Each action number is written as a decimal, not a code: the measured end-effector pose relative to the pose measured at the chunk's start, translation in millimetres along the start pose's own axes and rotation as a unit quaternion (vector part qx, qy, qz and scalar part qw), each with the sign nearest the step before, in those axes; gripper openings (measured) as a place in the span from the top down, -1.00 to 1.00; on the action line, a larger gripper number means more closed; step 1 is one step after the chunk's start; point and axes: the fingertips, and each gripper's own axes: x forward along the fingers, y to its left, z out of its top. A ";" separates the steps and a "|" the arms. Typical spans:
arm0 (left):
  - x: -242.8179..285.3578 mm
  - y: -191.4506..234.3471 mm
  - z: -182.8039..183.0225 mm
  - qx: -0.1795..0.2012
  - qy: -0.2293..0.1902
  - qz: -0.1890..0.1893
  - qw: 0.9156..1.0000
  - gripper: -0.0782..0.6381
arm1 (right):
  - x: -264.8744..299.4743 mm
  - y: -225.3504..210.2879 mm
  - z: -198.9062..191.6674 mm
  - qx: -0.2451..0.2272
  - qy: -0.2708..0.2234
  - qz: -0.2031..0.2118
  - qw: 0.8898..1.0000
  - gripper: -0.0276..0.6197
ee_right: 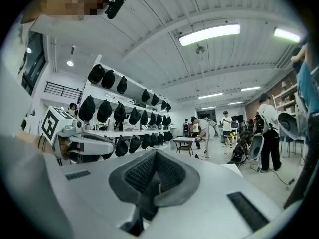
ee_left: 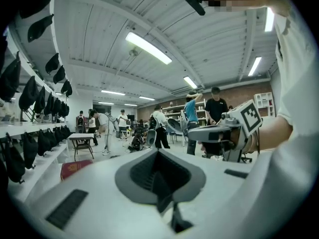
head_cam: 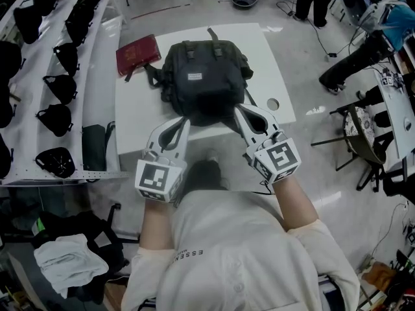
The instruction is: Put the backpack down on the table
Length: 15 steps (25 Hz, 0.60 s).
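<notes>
A black backpack [head_cam: 204,76] sits over the white table [head_cam: 275,57], its front pocket facing up. Both grippers meet its near edge. My left gripper [head_cam: 183,122] is shut on a black strap [ee_left: 162,198] that runs down between its pads in the left gripper view. On the right, my right gripper [head_cam: 238,113] is shut on another black strap [ee_right: 144,203], seen pinched in the right gripper view. Each gripper shows in the other's view: the right gripper [ee_left: 224,131] and the left gripper [ee_right: 84,143]. I cannot tell whether the bag's underside rests on the table.
A red booklet [head_cam: 137,54] lies on the table's far left corner, touching a bag strap. White shelves with several black caps [head_cam: 58,86] run along the left. A chair [head_cam: 363,131] stands to the right. A white cloth [head_cam: 68,258] lies on the floor. People stand far off.
</notes>
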 end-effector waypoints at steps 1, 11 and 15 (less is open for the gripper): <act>-0.1 0.3 0.7 -0.001 0.000 -0.001 1.000 0.77 | 0.0 -0.7 0.5 0.000 0.000 -0.001 1.000 0.87; 2.1 6.6 9.3 -0.009 -0.011 0.006 1.000 0.78 | -0.4 -2.4 2.3 0.003 0.001 0.000 1.000 0.87; 1.5 6.9 8.0 -0.028 -0.008 0.003 1.000 0.77 | -1.0 -5.2 2.9 0.003 0.000 -0.005 1.000 0.87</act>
